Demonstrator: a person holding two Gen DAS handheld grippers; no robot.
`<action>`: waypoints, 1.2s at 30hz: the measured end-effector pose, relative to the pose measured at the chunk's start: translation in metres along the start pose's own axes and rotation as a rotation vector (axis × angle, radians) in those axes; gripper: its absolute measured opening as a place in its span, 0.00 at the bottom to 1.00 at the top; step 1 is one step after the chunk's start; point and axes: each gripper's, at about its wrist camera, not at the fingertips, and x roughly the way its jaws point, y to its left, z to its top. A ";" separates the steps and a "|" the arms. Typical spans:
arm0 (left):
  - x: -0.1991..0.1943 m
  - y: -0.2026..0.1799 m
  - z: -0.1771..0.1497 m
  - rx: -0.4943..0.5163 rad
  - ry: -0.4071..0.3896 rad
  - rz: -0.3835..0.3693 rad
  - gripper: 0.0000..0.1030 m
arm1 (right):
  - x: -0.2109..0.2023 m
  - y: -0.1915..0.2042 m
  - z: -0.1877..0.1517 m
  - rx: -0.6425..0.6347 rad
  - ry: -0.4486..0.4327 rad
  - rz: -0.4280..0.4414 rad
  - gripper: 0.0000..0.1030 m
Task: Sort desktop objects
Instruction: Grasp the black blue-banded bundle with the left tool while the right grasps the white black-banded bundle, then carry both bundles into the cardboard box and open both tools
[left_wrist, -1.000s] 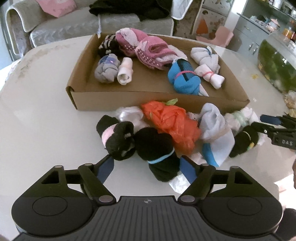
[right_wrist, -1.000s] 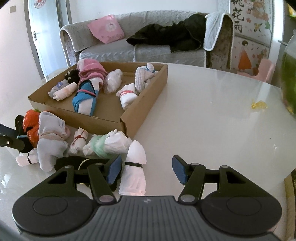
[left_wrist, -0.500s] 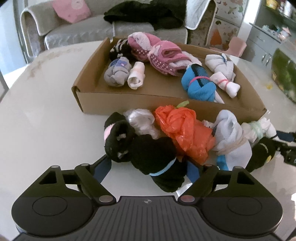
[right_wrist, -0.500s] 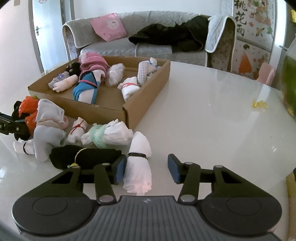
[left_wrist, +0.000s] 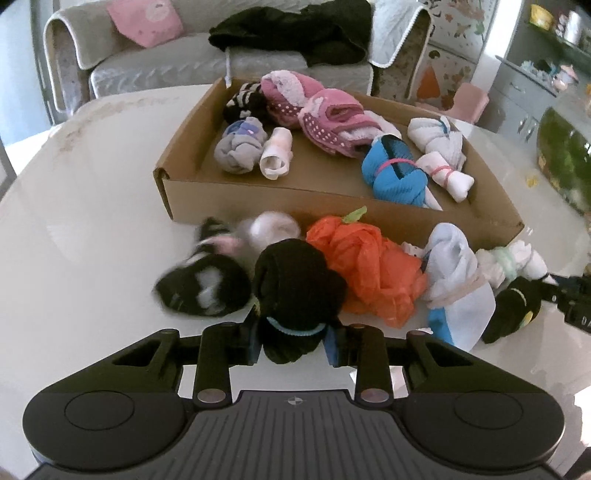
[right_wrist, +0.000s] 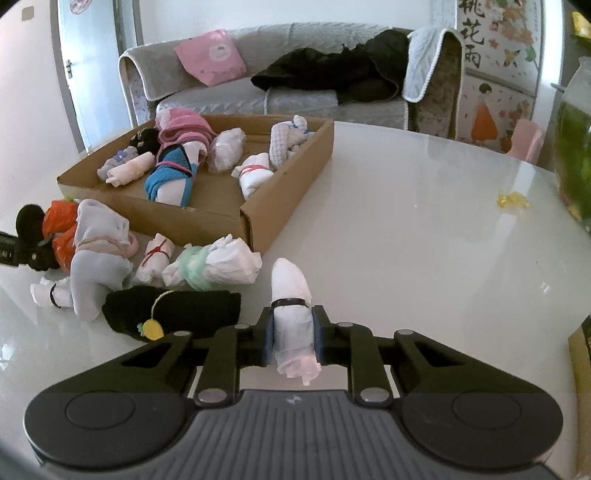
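Observation:
My left gripper (left_wrist: 291, 345) has its jaws closing around a black sock bundle with a blue band (left_wrist: 295, 284), and the pads press its sides. The bundle lies on the white table in a pile in front of the cardboard box (left_wrist: 280, 201). Beside it lie a blurred black, white and pink sock (left_wrist: 203, 288) and an orange bag (left_wrist: 369, 266). My right gripper (right_wrist: 293, 336) is shut on a white sock roll with a black band (right_wrist: 290, 284), which points away near the box corner (right_wrist: 255, 221). The box holds several rolled socks.
Left of the white roll lie a black sock with a pineapple tag (right_wrist: 177, 310), a white and green bundle (right_wrist: 210, 266) and a pale blue bundle (right_wrist: 96, 243). A yellow wrapper (right_wrist: 513, 199) and a green fish tank (right_wrist: 572, 155) sit at the right. A sofa (right_wrist: 295, 96) stands behind.
Both pairs of jaws have come together, the left on the black bundle and the right on the white roll. The black, white and pink sock has shifted left.

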 end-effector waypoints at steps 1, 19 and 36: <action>-0.001 0.000 -0.001 -0.001 0.000 0.000 0.38 | -0.001 0.000 -0.001 0.001 -0.001 0.002 0.17; -0.052 -0.005 -0.017 0.036 -0.036 -0.023 0.36 | -0.026 -0.004 -0.005 0.026 -0.029 0.002 0.17; -0.082 -0.003 0.082 0.082 -0.128 -0.007 0.37 | -0.039 0.014 0.096 0.033 -0.180 0.122 0.17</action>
